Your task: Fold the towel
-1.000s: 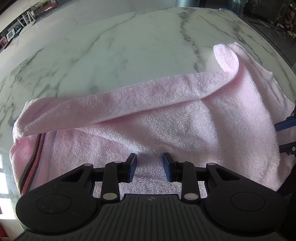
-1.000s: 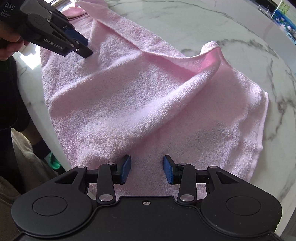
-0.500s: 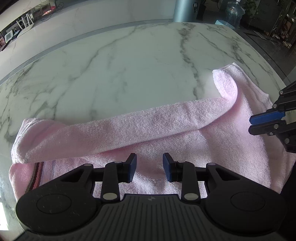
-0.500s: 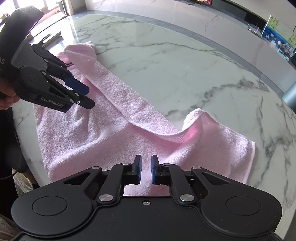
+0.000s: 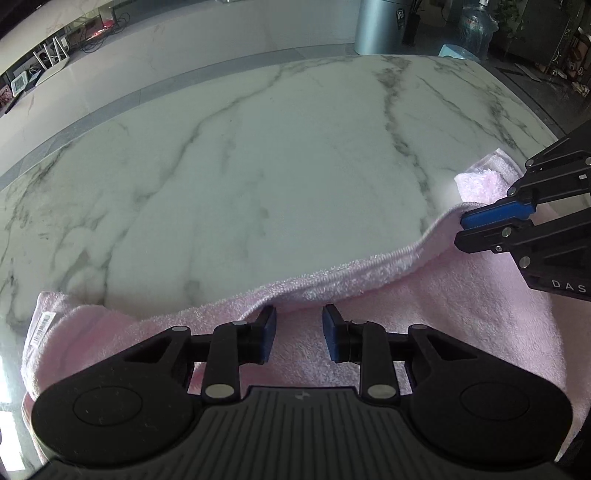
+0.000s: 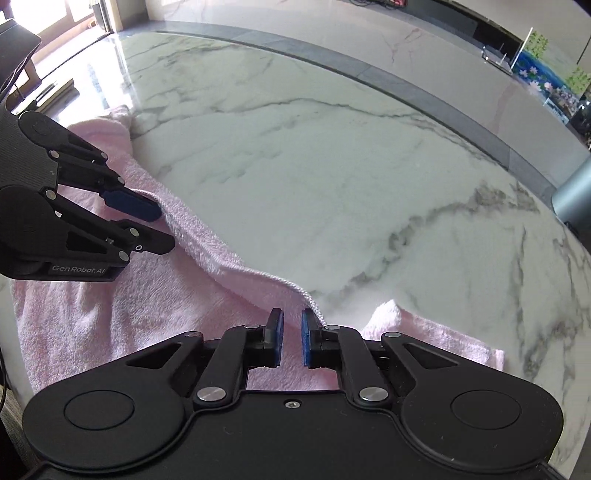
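Note:
A pink terry towel [image 5: 461, 306] lies rumpled on the near part of the white marble table [image 5: 280, 177], with a raised fold along its far edge. My left gripper [image 5: 299, 338] hovers over the towel's near side with jaws open and nothing between them. In the right wrist view the left gripper [image 6: 147, 225] is at the left over the towel [image 6: 122, 306]. My right gripper [image 6: 291, 338] has its jaws nearly closed at the towel's raised hemmed edge. In the left wrist view the right gripper [image 5: 476, 227] is at the right, at that same edge.
A white label [image 5: 40, 326] shows on the towel's left corner. A grey cylindrical column [image 5: 382, 31] and a water jug [image 5: 476, 26] stand beyond the table's far edge. A dark band [image 6: 388, 74] runs along the floor behind the table.
Both grippers have moved forward towards the towel's far fold. The right gripper's jaws closed from wide open to a narrow gap. The towel's far edge has been drawn nearer.

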A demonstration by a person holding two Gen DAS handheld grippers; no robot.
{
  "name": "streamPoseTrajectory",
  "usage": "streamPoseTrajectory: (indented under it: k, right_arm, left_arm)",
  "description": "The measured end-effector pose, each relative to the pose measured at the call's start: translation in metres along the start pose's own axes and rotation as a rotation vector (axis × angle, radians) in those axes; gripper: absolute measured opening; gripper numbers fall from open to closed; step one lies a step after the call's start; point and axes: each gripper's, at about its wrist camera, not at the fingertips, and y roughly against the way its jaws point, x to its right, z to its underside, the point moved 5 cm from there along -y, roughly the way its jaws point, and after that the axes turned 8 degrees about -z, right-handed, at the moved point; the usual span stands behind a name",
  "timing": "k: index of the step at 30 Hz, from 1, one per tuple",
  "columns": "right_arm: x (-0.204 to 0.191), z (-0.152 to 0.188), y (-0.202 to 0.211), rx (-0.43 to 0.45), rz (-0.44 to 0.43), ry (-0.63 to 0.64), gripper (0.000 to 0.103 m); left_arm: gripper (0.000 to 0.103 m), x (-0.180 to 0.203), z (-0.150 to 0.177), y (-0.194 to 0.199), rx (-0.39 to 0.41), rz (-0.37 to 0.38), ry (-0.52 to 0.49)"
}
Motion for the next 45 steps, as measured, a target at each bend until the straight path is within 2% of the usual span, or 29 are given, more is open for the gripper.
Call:
streamPoseTrajectory:
  k: [5,9,13,17,22,26,31,34,37,41,45]
  right_arm:
    - [0.018,-0.025,-0.004,0.030,0.046,-0.027,0.009]
    - [0.018,-0.023,0.002,0.039,0.022,-0.029,0.009]
    - [0.001,-0.006,0.010,0.029,-0.048,0.001,0.009]
    - [-0.033,0.028,0.014,-0.021,-0.127,0.090,0.012]
    - [-0.074,0.067,0.028,-0.041,-0.194,0.146,0.027]
    - [-0.106,0.090,0.043,-0.042,-0.251,0.169,0.028]
    - [-0.141,0.117,0.055,-0.051,-0.253,0.226,0.029]
    - [-0.154,0.129,0.059,-0.056,-0.260,0.235,0.031]
    - [-0.165,0.140,0.061,-0.059,-0.257,0.249,0.036]
    - [-0.172,0.151,0.059,-0.071,-0.239,0.267,0.036]
    - [-0.173,0.161,0.052,-0.103,-0.216,0.282,0.036]
  left_arm:
    - [0.026,-0.009,-0.025,0.002,0.041,-0.039,0.011]
    - [0.026,-0.008,-0.023,0.010,0.044,-0.019,-0.005]
    - [0.026,-0.002,-0.004,0.019,0.019,-0.004,-0.046]
    - [0.026,0.003,0.021,0.034,0.004,0.003,-0.069]
    - [0.026,0.009,0.050,0.050,-0.008,0.014,-0.112]
    - [0.027,0.019,0.079,0.065,-0.017,0.028,-0.181]
    - [0.028,0.034,0.116,0.088,-0.014,0.056,-0.282]
    - [0.035,0.045,0.133,0.100,-0.004,0.062,-0.372]
    - [0.036,0.061,0.153,0.106,-0.005,0.045,-0.521]
    - [0.036,0.075,0.169,0.101,0.015,-0.023,-0.672]
    - [0.036,0.081,0.175,0.092,0.017,-0.041,-0.737]
